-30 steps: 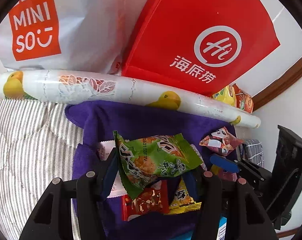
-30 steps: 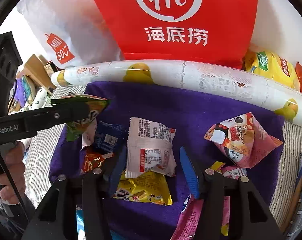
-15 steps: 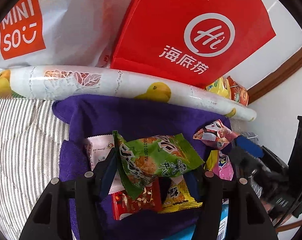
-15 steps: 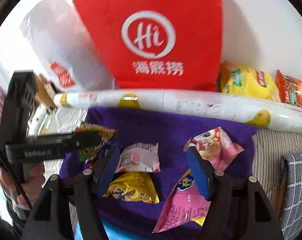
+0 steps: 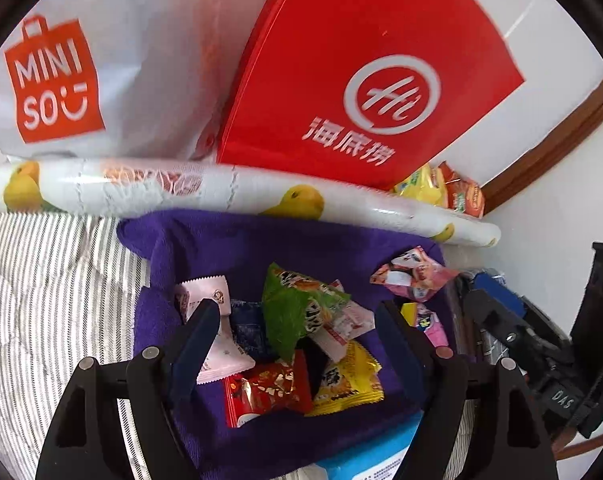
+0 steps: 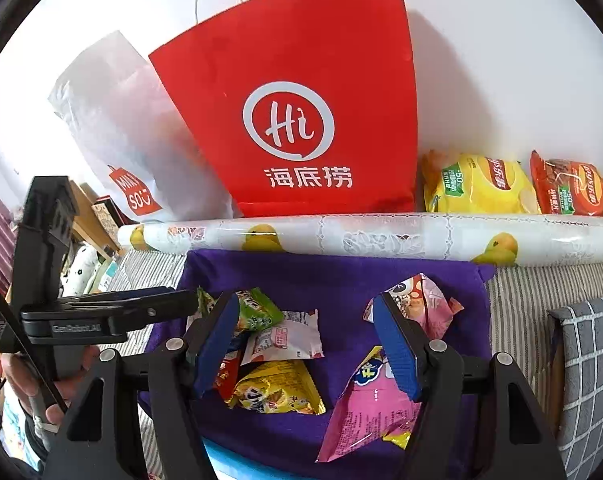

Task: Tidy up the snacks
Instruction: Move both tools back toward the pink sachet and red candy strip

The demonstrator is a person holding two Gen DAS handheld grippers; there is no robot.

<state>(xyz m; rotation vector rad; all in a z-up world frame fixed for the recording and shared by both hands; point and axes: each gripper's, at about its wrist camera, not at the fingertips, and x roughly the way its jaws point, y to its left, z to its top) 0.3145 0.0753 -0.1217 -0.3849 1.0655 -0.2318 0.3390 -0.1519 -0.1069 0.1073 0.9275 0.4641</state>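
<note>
Several small snack packets lie heaped on a purple cloth (image 5: 261,240). A green packet (image 5: 301,312) rests on top of the heap, over a white packet (image 5: 217,344), a red one (image 5: 269,388) and a yellow one (image 5: 349,384). My left gripper (image 5: 297,308) hovers over the heap, its jaws opening; the green packet lies between them, touching neither pad. My right gripper (image 6: 305,312) stands open above the cloth, holding nothing, with a white packet (image 6: 289,336) below it. A pink panda packet (image 6: 421,300) and a pink packet (image 6: 373,404) lie to the right.
A red paper bag (image 6: 301,120) and a white shopping bag (image 5: 101,60) lean on the wall behind a fruit-printed roll (image 6: 381,236). Yellow (image 6: 477,188) and red (image 6: 569,192) crisp bags sit at the back right. Striped bedding (image 5: 41,300) surrounds the cloth, with a grey checked cushion (image 6: 585,360) at right.
The left gripper's jaws have spread and the green packet has dropped from them onto the heap. The right gripper has risen away from the white packet and opened wider.
</note>
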